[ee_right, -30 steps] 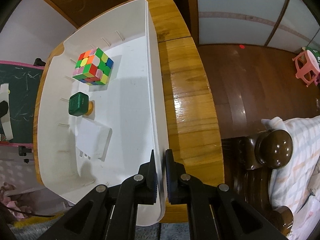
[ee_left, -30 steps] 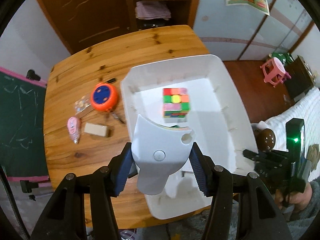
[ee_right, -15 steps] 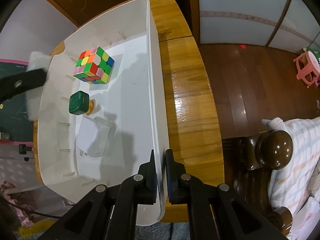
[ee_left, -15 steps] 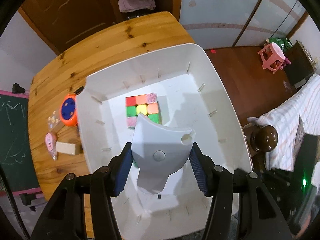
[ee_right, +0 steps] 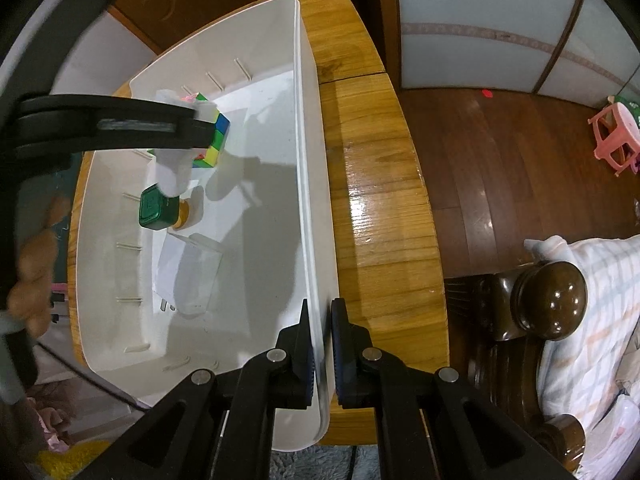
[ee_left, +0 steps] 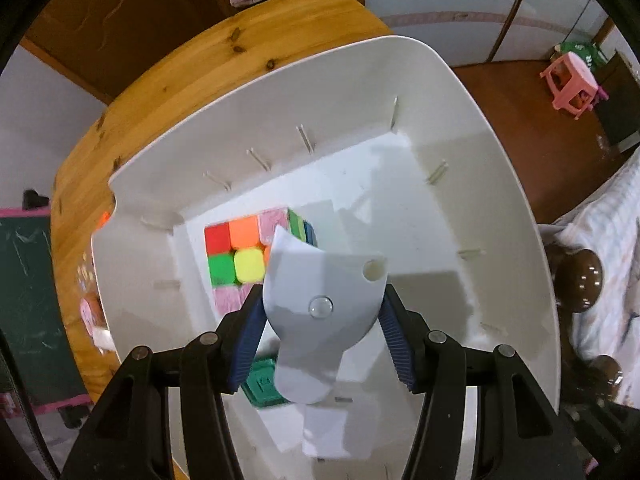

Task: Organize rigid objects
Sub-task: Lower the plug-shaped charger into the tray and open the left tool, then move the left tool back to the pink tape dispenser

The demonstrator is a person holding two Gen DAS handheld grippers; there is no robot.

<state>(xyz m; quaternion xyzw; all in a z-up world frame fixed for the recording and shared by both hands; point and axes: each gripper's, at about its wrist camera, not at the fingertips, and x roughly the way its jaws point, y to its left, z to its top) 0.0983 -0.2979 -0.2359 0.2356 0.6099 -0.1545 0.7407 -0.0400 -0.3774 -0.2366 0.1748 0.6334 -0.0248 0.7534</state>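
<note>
My left gripper [ee_left: 320,320] is shut on a pale grey-white plastic piece [ee_left: 320,300] with a small hole and holds it over the inside of the white bin [ee_left: 500,184]. Below it in the bin lie a colourful puzzle cube [ee_left: 240,256], a green-capped object [ee_left: 262,386] and a clear box [ee_left: 324,432]. My right gripper [ee_right: 321,348] is shut on the bin's right wall [ee_right: 308,200]. In the right wrist view the left gripper [ee_right: 188,128] hangs above the cube [ee_right: 214,140], the green-capped object [ee_right: 154,212] and the clear box [ee_right: 192,276].
The bin stands on a wooden table [ee_right: 380,184] whose right edge drops to a wooden floor. A dark bedpost knob [ee_right: 550,300] and bedding lie to the right. A pink stool [ee_left: 570,80] stands far off. Small items lie on the table left of the bin [ee_left: 94,312].
My left gripper has moved forward and lower with the plastic piece, from beside the bin to over its inside near the cube. My right gripper has held still on the wall.
</note>
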